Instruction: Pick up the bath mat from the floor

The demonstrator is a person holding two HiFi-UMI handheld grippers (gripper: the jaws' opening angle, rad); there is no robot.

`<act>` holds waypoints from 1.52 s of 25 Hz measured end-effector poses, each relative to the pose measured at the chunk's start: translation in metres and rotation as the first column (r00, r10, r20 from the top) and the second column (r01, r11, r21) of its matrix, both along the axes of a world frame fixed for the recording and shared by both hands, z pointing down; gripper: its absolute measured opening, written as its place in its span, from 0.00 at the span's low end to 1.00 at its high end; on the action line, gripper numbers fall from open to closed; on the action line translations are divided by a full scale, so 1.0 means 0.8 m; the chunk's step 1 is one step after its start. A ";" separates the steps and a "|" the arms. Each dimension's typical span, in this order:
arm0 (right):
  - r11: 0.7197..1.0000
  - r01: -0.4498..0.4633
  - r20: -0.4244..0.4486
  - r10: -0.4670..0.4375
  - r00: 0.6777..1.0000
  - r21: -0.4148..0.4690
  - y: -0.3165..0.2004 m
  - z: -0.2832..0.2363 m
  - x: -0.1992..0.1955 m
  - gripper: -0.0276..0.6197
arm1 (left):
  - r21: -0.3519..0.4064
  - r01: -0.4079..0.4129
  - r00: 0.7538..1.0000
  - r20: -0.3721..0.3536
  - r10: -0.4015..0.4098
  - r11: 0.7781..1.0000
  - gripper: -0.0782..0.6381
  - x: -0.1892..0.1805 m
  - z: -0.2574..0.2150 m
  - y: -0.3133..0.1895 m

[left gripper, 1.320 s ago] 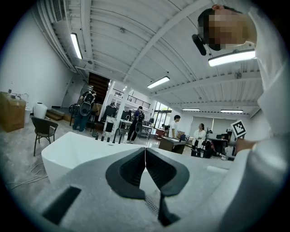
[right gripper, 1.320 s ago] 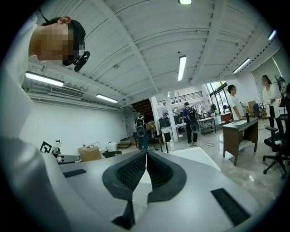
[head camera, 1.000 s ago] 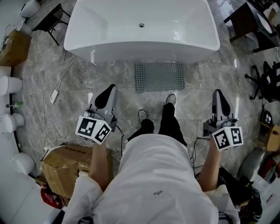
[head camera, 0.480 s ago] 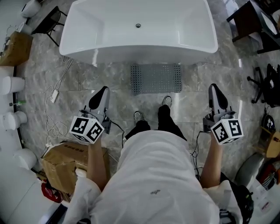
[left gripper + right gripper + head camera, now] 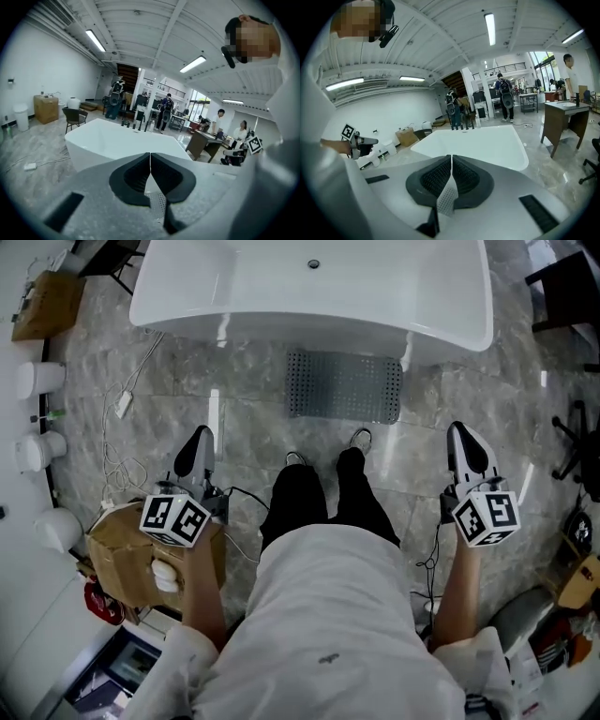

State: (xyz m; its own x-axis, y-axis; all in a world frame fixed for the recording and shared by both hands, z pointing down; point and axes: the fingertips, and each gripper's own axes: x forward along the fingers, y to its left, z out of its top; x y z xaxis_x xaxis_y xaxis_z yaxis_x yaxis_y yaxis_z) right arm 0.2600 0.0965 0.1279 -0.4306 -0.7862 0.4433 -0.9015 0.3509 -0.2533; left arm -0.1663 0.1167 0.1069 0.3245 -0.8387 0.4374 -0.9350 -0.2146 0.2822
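1. Mat (image 5: 344, 386): grey, perforated, lying flat on floor (image 5: 187, 381). Its far long edge sits just beside the tub (image 5: 309, 287) wall, slightly skewed to it. Neither gripper touches it.
2. Stance: person faces the tub. Shoes (image 5: 294, 459) are near the mat's near edge, not on it.
3. Left gripper (image 5: 195, 448): jaws closed, with the pads meeting along a thin line in the left gripper view and nothing between them. It is held to the left of the legs (image 5: 323, 502), pointing towards the tub, well apart from the mat.
4. Right gripper (image 5: 466, 442): jaws closed, pads together, nothing gripped. It is held to the right of the legs, and the mat lies ahead of it and to its left.
5. Gripper views: a strip of the mat shows through the notch below each pair of pads. It is on the floor beyond the jaws, not in the grip.
6. Surroundings: brown box (image 5: 131, 559) on the floor under the left forearm, and a white cable (image 5: 112, 474) looped across the tiles left of the left gripper.
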 end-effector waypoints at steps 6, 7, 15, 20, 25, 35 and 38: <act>0.993 0.062 0.015 -0.061 0.998 -0.103 -0.001 0.064 -0.013 0.06 | -0.065 0.034 0.999 0.010 -0.033 0.997 0.13 -0.005 0.038 0.009; 0.991 0.061 0.017 -0.060 0.998 -0.121 -0.002 0.078 -0.016 0.06 | -0.073 0.036 0.999 0.010 -0.036 0.997 0.13 -0.006 0.047 0.007; 0.935 0.104 0.049 -0.093 0.994 -0.339 0.018 0.228 -0.044 0.06 | -0.203 -0.098 0.995 0.016 0.103 0.974 0.13 0.008 0.180 -0.016; 0.889 0.094 -0.004 -0.107 0.994 -0.449 0.024 0.340 -0.040 0.06 | -0.300 -0.187 0.982 -0.022 0.189 0.935 0.13 0.012 0.299 -0.034; 0.851 0.087 -0.062 -0.139 0.988 -0.517 0.028 0.441 -0.041 0.06 | -0.393 -0.162 0.986 -0.034 0.161 0.905 0.13 0.000 0.413 -0.027; 0.771 0.075 -0.174 -0.235 0.956 -0.632 0.001 0.685 -0.032 0.06 | -0.556 -0.110 0.991 -0.122 0.050 0.824 0.13 -0.038 0.674 -0.044; 0.752 0.071 -0.200 -0.263 0.944 -0.655 -0.005 0.748 -0.024 0.06 | -0.588 -0.105 0.993 -0.112 0.048 0.802 0.13 -0.045 0.742 -0.046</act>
State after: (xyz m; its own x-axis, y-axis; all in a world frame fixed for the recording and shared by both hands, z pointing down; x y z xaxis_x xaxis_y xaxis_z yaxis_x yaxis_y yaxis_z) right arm 0.2406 0.0927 0.7264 -0.3186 -0.2103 0.9243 -0.9079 0.3479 -0.2338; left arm -0.2025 0.0801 0.7007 0.4373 -0.3962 0.8073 -0.8881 -0.0489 0.4571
